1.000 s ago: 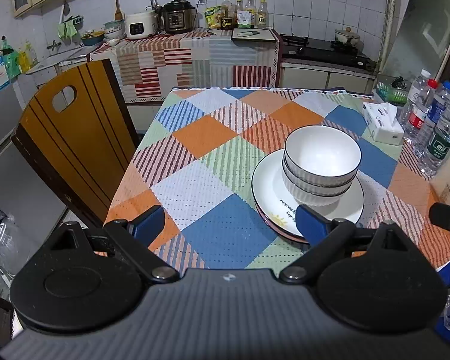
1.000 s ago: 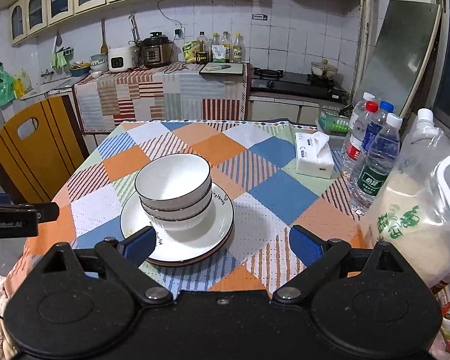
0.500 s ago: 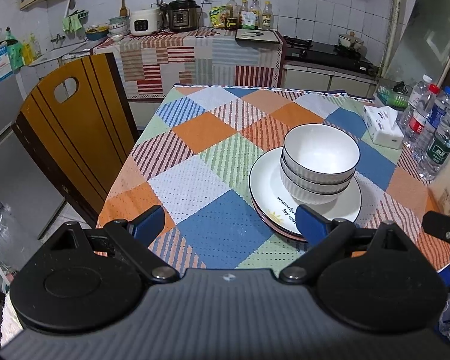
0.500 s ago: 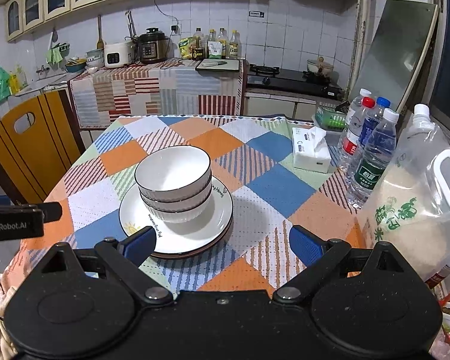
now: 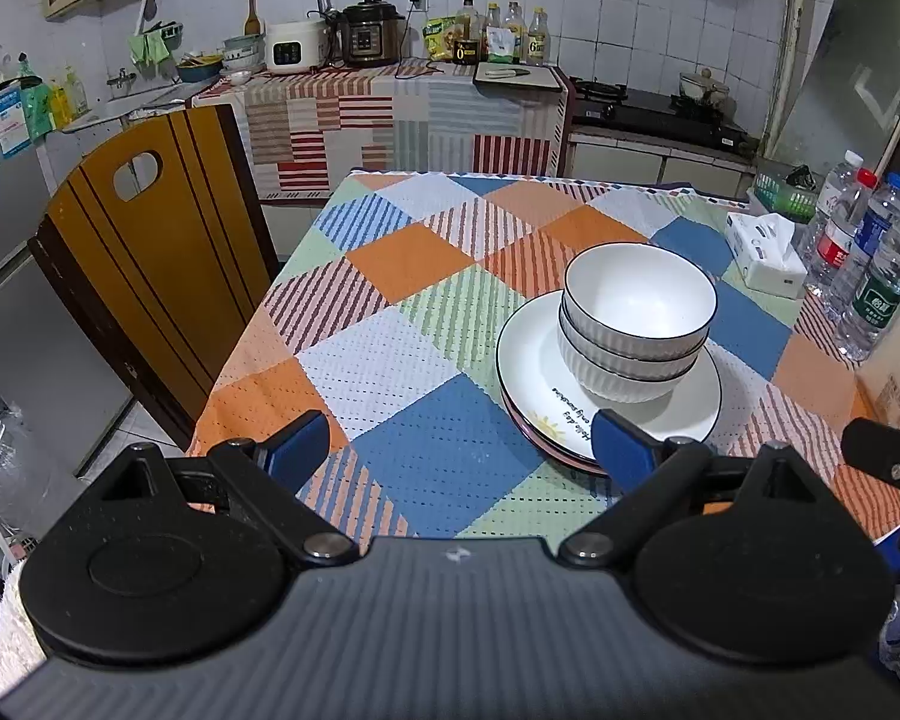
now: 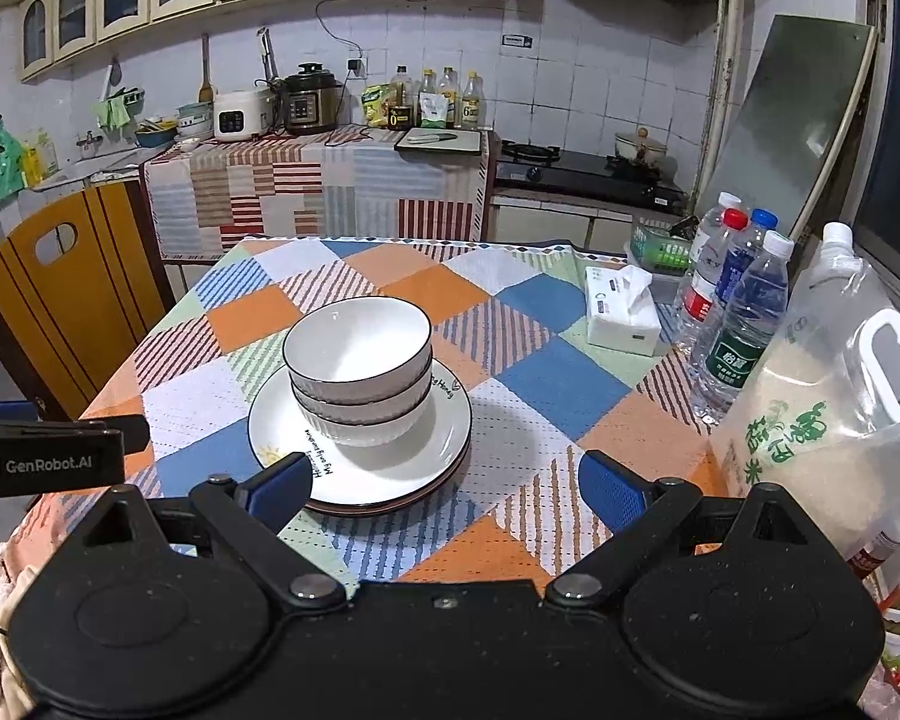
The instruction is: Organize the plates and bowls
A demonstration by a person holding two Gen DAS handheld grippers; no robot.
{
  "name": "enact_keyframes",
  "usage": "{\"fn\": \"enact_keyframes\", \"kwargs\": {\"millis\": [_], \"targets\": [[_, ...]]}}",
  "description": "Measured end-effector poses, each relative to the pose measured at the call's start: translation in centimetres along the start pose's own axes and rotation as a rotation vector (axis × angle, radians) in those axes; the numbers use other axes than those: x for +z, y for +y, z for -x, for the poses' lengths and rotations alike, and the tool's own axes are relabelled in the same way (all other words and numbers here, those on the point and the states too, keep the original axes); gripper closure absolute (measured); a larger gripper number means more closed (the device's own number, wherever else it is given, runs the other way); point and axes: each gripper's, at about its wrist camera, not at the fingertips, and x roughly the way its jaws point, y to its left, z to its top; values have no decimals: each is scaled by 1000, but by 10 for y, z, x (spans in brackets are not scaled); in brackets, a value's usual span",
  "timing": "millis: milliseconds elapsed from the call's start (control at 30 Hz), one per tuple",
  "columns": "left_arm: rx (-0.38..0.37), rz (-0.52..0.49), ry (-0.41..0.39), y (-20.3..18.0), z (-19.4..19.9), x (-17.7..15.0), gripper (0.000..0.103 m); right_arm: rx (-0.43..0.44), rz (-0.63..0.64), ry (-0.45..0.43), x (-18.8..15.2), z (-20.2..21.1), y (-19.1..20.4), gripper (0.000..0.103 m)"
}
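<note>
Both grippers backed slightly — fingers spread wide (holding nothing).

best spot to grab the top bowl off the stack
Grip the top bowl by its rim, coming down from above with one finger inside and one outside. It sits upright, nested in the bowls below, so only its upper wall is exposed. Both grippers are open and empty.

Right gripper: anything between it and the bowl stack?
Nothing visible does. The right gripper, jaws open, faces the bowl stack on the plates across bare tablecloth; the tissue box and bottles stand off to the right.
</note>
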Motion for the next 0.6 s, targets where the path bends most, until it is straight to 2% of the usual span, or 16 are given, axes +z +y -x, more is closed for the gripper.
{"fn": "enact_keyframes", "kwargs": {"millis": [367,600], "targets": [[15,-7,-33,-1,6,-4,8,-5,1,0,-5,-2,1,6],[23,-28,-26,-4,7,-5,8,-9,-1,-1,-5,-4,0,6]]}}
